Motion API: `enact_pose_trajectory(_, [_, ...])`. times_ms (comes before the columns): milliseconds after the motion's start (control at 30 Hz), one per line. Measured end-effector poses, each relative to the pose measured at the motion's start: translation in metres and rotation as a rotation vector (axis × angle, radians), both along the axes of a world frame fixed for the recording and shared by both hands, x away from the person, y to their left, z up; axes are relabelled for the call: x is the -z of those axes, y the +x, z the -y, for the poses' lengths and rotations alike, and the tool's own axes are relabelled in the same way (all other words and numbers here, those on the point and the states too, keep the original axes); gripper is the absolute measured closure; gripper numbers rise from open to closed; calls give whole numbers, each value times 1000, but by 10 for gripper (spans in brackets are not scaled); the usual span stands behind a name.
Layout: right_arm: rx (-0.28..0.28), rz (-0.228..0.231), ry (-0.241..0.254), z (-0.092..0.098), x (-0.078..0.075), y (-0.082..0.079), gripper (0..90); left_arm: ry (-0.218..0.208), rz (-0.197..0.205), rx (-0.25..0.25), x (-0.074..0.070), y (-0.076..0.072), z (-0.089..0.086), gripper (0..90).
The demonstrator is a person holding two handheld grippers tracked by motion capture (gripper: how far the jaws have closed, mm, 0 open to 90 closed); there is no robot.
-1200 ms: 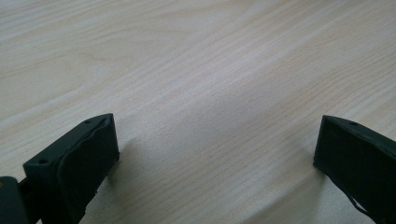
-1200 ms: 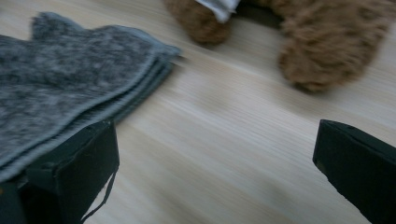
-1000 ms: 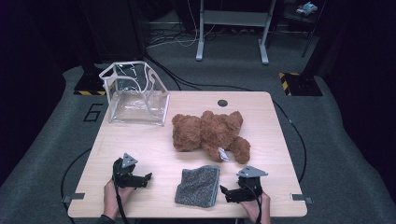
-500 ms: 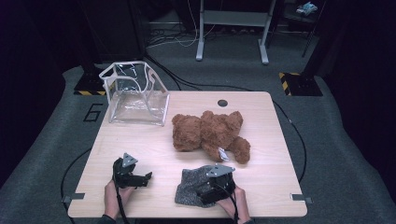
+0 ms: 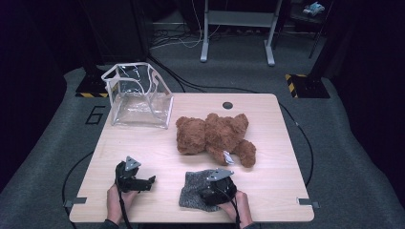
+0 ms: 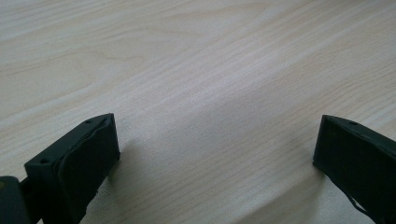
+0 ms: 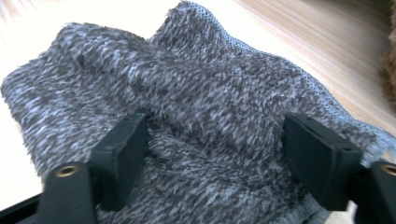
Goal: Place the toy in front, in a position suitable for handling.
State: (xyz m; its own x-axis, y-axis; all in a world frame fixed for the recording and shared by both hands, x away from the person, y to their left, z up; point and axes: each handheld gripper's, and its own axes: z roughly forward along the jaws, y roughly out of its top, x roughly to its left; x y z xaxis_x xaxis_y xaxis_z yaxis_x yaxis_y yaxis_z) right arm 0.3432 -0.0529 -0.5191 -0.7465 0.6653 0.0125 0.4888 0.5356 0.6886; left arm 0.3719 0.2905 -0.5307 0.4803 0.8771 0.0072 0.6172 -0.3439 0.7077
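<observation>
Looking down from the high view, we see our right gripper [image 5: 210,191] resting on the grey fuzzy cloth [image 5: 193,191], which lies flat on the wooden table [image 5: 267,171] near its front edge. Along that gripper's own view, the cloth [image 7: 196,107] fills the space ahead of and between the 2 black jaws. The jaws have just been closing, and the cloth bunches into a raised fold between them, touching both. We cannot tell whether the pads are pressing it yet, so we count the jaws as apart, with the cloth between them.

Our left gripper [image 5: 143,182] sits to the left of the right one, well apart from the cloth, held low over bare wood. In its own view the left gripper [image 6: 215,154] has its 2 jaws standing wide apart, with plain table [image 6: 196,70] between them.

Beyond the right gripper, farther up the table, a brown teddy bear [image 5: 212,136] lies on its side, its near foot close to the far edge of the cloth. Farther off and to the left of both grippers, a clear plastic bag with white trim [image 5: 138,98] stands open at the table's far left corner.
</observation>
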Motion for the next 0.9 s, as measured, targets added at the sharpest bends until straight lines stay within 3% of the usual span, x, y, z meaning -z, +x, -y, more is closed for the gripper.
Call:
enact_pose_trajectory(33, [15, 1, 4, 0, 0, -1, 323, -1, -1, 1, 0, 0, 0, 0])
enact_pose_trajectory(133, [15, 10, 13, 2, 0, -1, 377, -2, 1, 0, 0, 0, 0, 0])
enact_pose_trajectory(467, [16, 15, 38, 7, -1, -2, 683, -1, 3, -3, 0, 0, 0, 0])
enact_pose_trajectory(667, [15, 28, 40, 7, -1, -5, 746, -1, 6, -9, 1, 0, 1, 0])
enact_pose_trajectory(900, [22, 24, 77, 13, -3, -8, 763, 0, 9, -8, 1, 0, 1, 0])
